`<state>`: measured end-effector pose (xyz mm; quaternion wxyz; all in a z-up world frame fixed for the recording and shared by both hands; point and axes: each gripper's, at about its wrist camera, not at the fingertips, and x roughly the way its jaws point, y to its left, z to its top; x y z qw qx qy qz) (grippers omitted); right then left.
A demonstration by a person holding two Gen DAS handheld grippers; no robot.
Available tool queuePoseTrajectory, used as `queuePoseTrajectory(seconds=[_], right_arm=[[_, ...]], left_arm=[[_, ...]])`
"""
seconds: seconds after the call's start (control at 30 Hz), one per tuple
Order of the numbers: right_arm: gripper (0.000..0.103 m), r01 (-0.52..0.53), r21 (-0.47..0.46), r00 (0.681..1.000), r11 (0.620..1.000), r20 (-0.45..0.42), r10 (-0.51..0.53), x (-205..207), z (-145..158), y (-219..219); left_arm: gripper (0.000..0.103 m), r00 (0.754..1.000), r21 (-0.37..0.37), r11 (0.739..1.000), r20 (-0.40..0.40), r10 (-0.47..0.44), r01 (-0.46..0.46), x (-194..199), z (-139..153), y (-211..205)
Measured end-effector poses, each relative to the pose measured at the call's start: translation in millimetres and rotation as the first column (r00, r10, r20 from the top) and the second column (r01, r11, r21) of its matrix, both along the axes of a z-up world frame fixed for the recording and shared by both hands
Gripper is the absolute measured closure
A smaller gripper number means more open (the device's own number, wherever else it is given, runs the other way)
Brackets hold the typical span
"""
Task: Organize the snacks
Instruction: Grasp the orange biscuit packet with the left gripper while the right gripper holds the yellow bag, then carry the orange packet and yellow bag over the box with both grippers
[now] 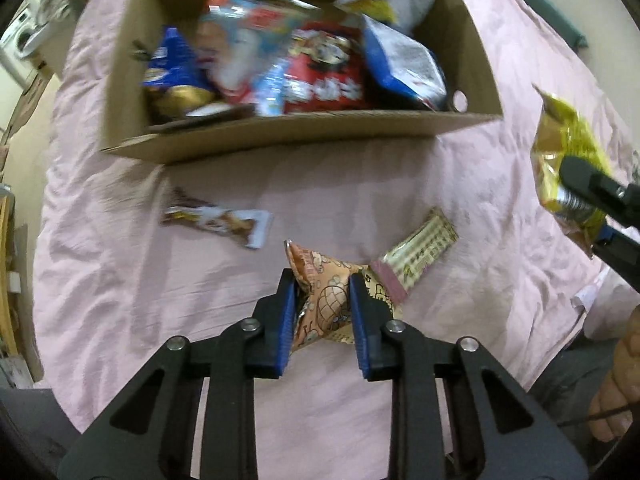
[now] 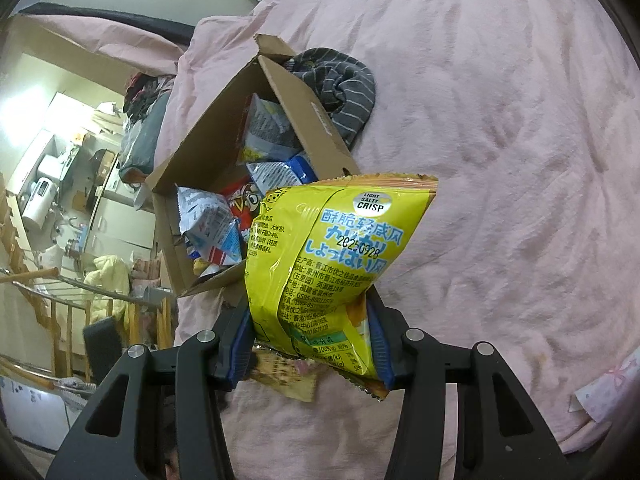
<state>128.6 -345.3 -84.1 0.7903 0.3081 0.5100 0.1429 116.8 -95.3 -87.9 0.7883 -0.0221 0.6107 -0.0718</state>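
Both tongs are loaded; the left gripper (image 1: 323,280) is clamped on a small orange snack packet (image 1: 326,300), its blue pads pinching the crumpled wrapper, and seems to hold it just clear of the pink bedspread (image 1: 120,280); the right gripper (image 2: 310,340) is clamped on the lower end of a yellow crisp bag (image 2: 332,256), which stands upright in the jaws, off to the right of the left wrist view.

The cardboard box (image 1: 280,136) sits on the far side of the bedspread, open and already crowded with packets; a brown-and-white bar (image 1: 216,220) lies near its front wall to the left, and a pale green bar (image 1: 420,252) lies just beside the orange packet on the right; both are still loose.

The step in hand looks like carrying picked snacks to the box; next, each packet probably needs lifting over the near wall and releasing above a gap among the packets; the full box leaves little room, so the tall yellow bag may tip or ride up on the others; the two bars remain to collect.
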Motion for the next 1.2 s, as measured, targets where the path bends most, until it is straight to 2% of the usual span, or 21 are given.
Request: queuePoseTrajectory(seconds=[0.3,0.47,0.63,0.93,1.2], right_arm=[[0.052,-0.035,-0.014,0.999,0.999,0.004,0.036,-0.3,2.1,12.5],[0.052,-0.062,-0.028,0.998,0.998,0.02,0.062,1.2,6.1,23.8],[0.052,-0.08,-0.034,0.996,0.996,0.041,0.081,4.7,11.3,34.4],[0.052,-0.105,-0.071,0.985,0.992,0.131,0.113,21.5,31.7,50.2],[0.052,-0.118,-0.121,0.979,0.986,0.154,0.136,48.9,34.6,60.9]], left_arm=[[0.082,0.994,-0.013,0.998,0.081,0.068,-0.067,-14.0,35.6,53.3],[0.082,0.98,-0.034,0.993,0.157,0.121,-0.117,-9.9,65.6,79.0],[0.082,0.965,-0.065,0.986,0.205,0.162,-0.152,4.3,83.6,95.1],[0.082,0.942,-0.119,0.979,0.277,0.19,-0.163,41.5,109.5,113.2],[0.082,0.929,-0.132,0.978,0.314,0.197,-0.163,77.8,110.2,114.8]])
